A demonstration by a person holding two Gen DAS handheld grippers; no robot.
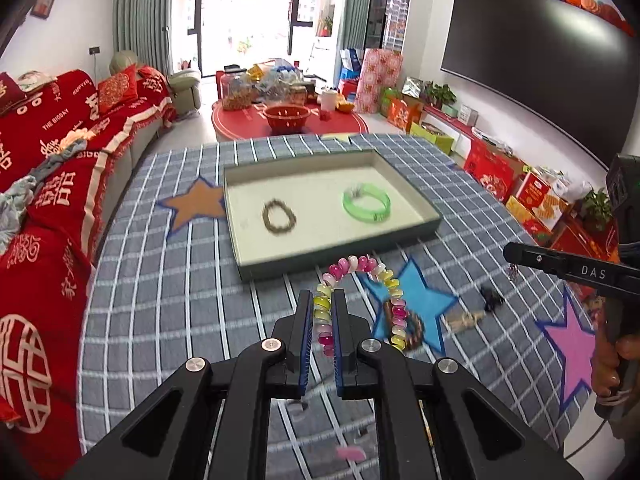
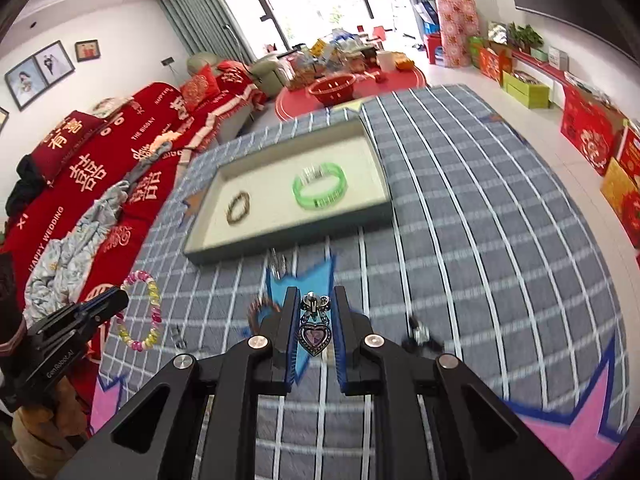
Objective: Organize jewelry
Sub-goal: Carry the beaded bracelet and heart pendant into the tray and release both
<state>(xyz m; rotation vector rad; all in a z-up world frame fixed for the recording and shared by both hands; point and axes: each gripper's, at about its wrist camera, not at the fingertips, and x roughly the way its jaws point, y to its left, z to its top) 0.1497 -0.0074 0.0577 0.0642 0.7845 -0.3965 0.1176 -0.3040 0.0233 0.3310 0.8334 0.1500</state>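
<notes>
Left gripper (image 1: 322,312) jaws pinch beaded bracelet (image 1: 362,268); right gripper (image 2: 313,310) jaws pinch heart pendant (image 2: 315,336).

Grey tablecloth (image 1: 168,280), white grid, blue, orange, pink stars. Cream-lined grey tray (image 1: 240,176): green bangle (image 1: 366,203), brown bracelet (image 1: 279,217). Before tray, pink-yellow-white bead bracelet (image 1: 362,268); purple-stoned heart pendant (image 2: 315,336).

sofa (image 1: 60,152) – red covers | window (image 1: 248,20) – bright daylight | TV (image 1: 532,52) on white wall

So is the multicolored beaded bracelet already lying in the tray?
No, the multicolored beaded bracelet hangs from the left gripper, short of the tray.
</notes>
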